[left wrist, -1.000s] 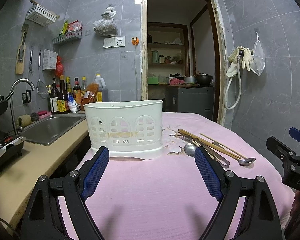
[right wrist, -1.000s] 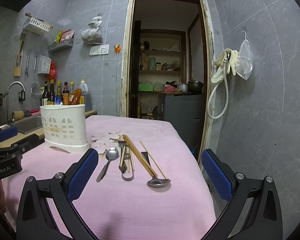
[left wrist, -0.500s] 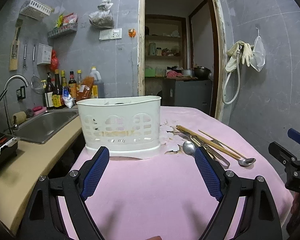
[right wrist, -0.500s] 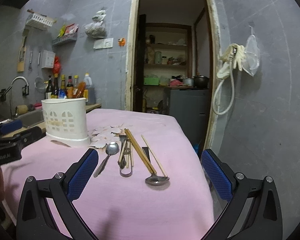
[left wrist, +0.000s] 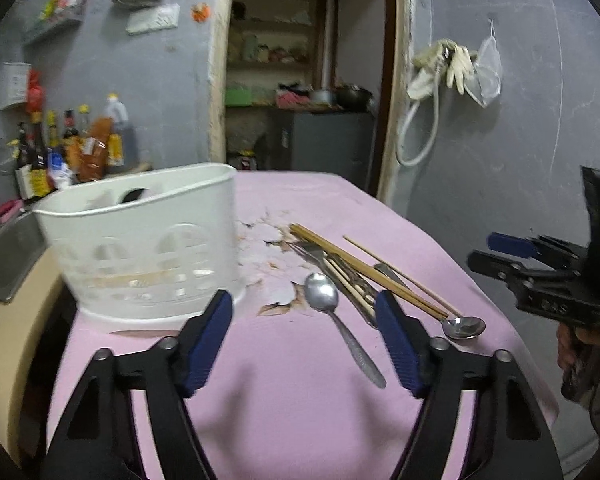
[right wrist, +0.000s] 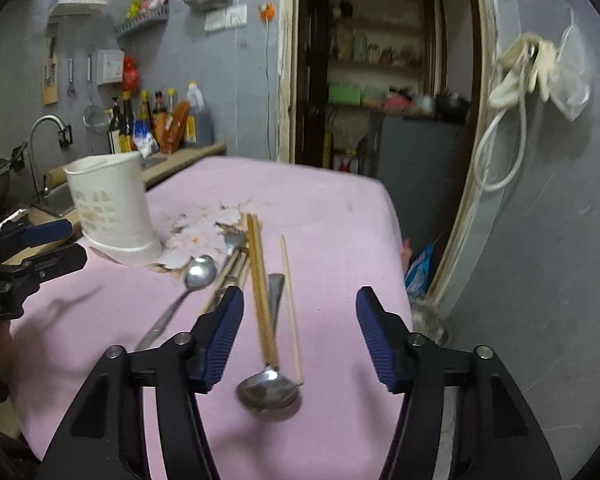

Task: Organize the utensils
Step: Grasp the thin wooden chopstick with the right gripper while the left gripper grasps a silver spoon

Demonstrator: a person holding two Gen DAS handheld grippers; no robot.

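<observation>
Pink tablecloth: steel spoons, wooden chopsticks.

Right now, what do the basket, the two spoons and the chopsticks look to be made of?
White basket: moulded plastic, matte, with cut-out arches. Near spoon and far spoon: metal, likely stainless steel; polished bowls reflecting light. Chopsticks: light tan, dull, probably wood or bamboo; too blurred to tell which.

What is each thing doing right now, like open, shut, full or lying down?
White plastic utensil holder: upright on the pink cloth, contents unclear.
Metal spoons: lying flat on the cloth.
Wooden chopsticks: lying flat.
Left gripper: open, holding nothing, jaws just narrowed.
Right gripper: open, holding nothing, jaws just narrowed.
</observation>
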